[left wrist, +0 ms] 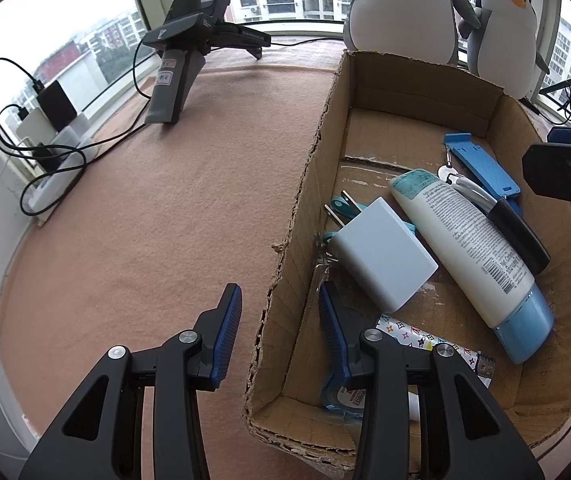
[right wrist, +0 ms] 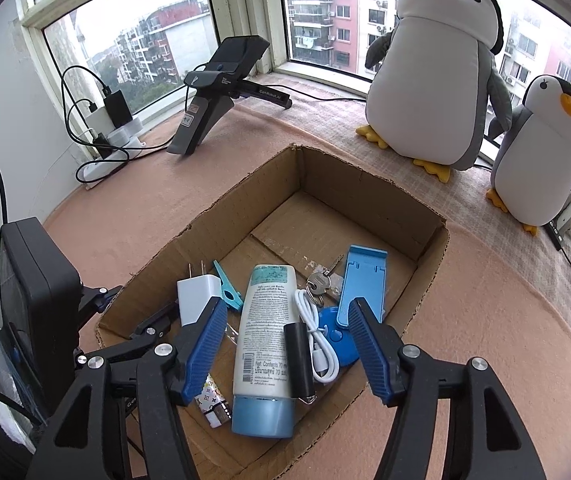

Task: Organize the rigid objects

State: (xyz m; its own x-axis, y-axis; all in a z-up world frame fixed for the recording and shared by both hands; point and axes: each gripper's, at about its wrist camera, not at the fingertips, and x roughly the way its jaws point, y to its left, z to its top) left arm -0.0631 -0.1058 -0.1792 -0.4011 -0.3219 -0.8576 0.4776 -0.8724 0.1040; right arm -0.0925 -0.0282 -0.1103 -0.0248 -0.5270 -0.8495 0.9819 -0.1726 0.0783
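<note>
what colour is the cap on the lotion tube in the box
Light blue cap, clearest in the right wrist view.

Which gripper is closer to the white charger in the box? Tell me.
Left. The left gripper straddles the box wall with one finger just beside the white charger. The right gripper hangs open over the lotion tube, farther off.

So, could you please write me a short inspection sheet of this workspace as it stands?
Surface: pink cloth, bare around the box.
Job's things: cardboard box holds tube, charger, blue stand, keys, white cable, lighter.
Clutter: two plush penguins, a spare gripper on its stand.
Grippers: left gripper and right gripper open, empty.
Cables: black leads by the window.
Surroundings: windows, apartment blocks outside.
</note>
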